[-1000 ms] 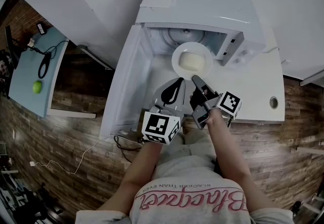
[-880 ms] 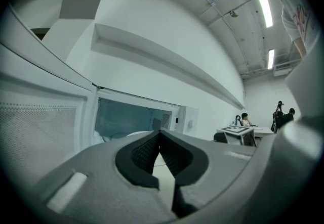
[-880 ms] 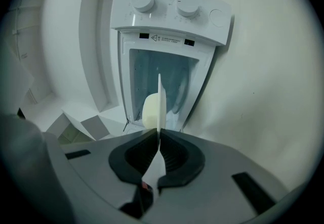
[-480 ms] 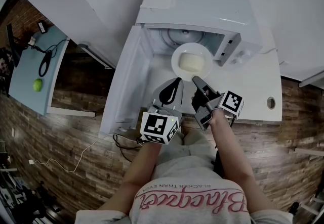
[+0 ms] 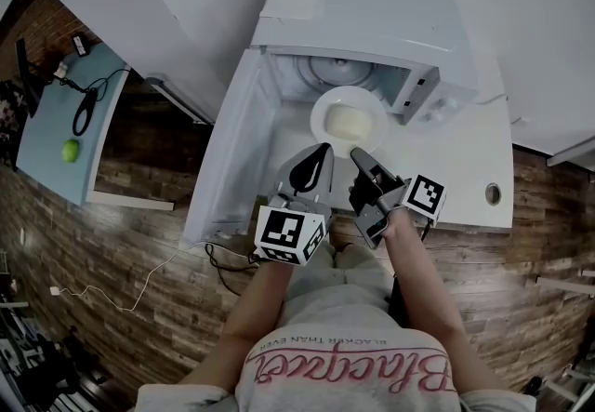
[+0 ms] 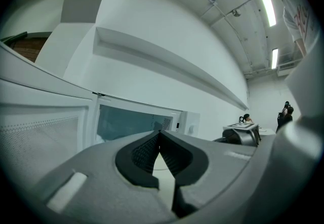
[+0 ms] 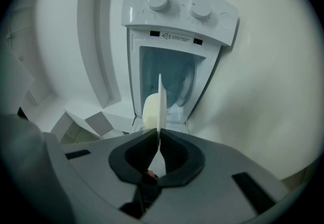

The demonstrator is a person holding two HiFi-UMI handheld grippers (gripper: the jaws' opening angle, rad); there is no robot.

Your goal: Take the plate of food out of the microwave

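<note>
The pale blue side table (image 5: 46, 145) stands at 9 o'clock in the head view, well apart from the work area. It carries a small green round object (image 5: 70, 151) and a black cable loop (image 5: 82, 118).

The white microwave (image 5: 372, 24) stands on the white worktop (image 5: 465, 168). Its door (image 5: 232, 159) is swung fully open at 9 o'clock of the cavity.

The left hand-held gripper (image 5: 324, 149) sits at 7 o'clock of the plate, just beside it. Its jaws are pressed together with nothing between them, as the left gripper view confirms (image 6: 159, 134).

The white plate (image 5: 349, 121) lies at the mouth of the cavity, in front of the turntable ring. The pale block of food (image 5: 346, 124) rests at its centre. The views do not show whether the plate is touching the cavity floor.

The right hand-held gripper (image 5: 357, 153) pinches the plate rim at 6 o'clock. In the right gripper view the plate (image 7: 160, 106) appears edge-on, clamped between the pads (image 7: 158, 133), with the food (image 7: 150, 112) on its left face.

A round hole (image 5: 492, 193) sits in the worktop at 4 o'clock of the plate.
</note>
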